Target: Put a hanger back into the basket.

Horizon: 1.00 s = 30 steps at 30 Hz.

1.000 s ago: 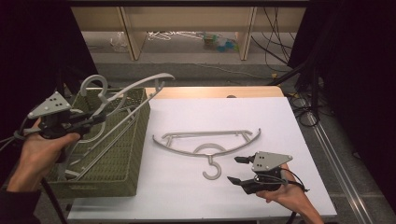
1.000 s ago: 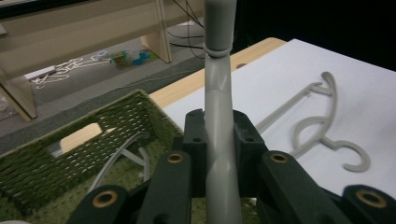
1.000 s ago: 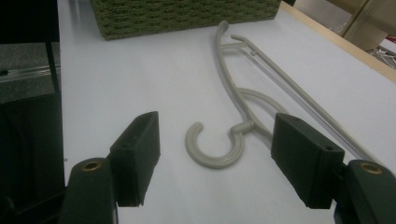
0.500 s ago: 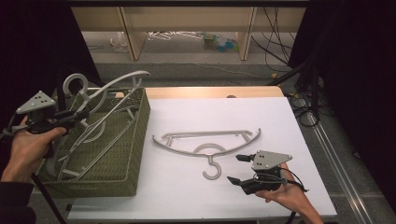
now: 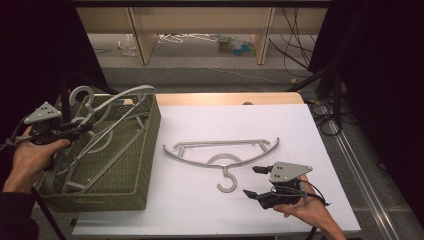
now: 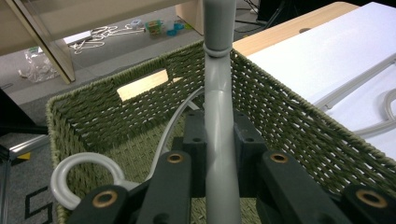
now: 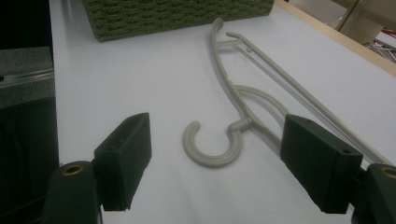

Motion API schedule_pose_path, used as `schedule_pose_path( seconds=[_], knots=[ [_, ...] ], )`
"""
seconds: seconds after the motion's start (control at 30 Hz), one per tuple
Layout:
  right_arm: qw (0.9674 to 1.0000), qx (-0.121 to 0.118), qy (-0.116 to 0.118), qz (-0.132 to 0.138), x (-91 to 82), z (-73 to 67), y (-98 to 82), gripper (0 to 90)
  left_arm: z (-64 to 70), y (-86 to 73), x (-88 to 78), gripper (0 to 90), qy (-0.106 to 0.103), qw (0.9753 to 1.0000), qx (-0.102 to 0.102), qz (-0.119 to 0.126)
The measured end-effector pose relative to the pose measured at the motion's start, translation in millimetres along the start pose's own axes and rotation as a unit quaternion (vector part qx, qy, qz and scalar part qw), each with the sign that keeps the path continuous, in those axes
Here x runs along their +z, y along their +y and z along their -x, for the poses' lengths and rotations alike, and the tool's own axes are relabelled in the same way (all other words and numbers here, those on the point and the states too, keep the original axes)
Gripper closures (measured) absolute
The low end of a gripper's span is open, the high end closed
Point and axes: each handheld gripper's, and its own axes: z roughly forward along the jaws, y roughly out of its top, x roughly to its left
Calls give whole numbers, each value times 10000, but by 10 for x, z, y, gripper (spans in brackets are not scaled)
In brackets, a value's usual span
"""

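Observation:
My left gripper is shut on the neck of a grey plastic hanger, which it holds tilted over the left side of a green woven basket. In the left gripper view the pads of the left gripper press on the held hanger's stem above the basket. A second grey hanger lies flat on the white table. My right gripper sits just right of its hook. The right gripper is open; its jaws have just been opening, with the hook ahead of them and untouched.
More grey hangers lie inside the basket; one hook shows near its left wall. The white table top ends at a wooden strip at the back. Shelves and cables stand beyond it.
My left hand has moved left and down, bringing the held hanger lower over the basket. The right hand has stayed in place by the hook.

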Motion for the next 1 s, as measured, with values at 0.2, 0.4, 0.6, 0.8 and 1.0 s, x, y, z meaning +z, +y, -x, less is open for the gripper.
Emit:
schedule_pose_path(
  seconds=[0.2, 0.4, 0.6, 0.8, 1.0],
  knots=[
    [10000, 7, -4, 15, 9, -1, -5, 259, -36, -78, -2, 785, 26, 9999, -53, -117],
    [10000, 6, 24, -55, 8, 4, -8, 259, -101, -210, 20, 785, -1, 9993, -108, -347],
    [10000, 17, -1, -35, 25, -2, -13, 259, -114, -224, 108, 784, -99, 9963, 206, -824],
    [10000, 16, 19, -86, 11, 5, -13, 259, -71, -280, 257, 782, -223, 9966, 64, -791],
    [10000, 9, 34, -63, 28, -1, -16, 259, -73, -342, 359, 782, -241, 9950, 113, -965]
  ],
)
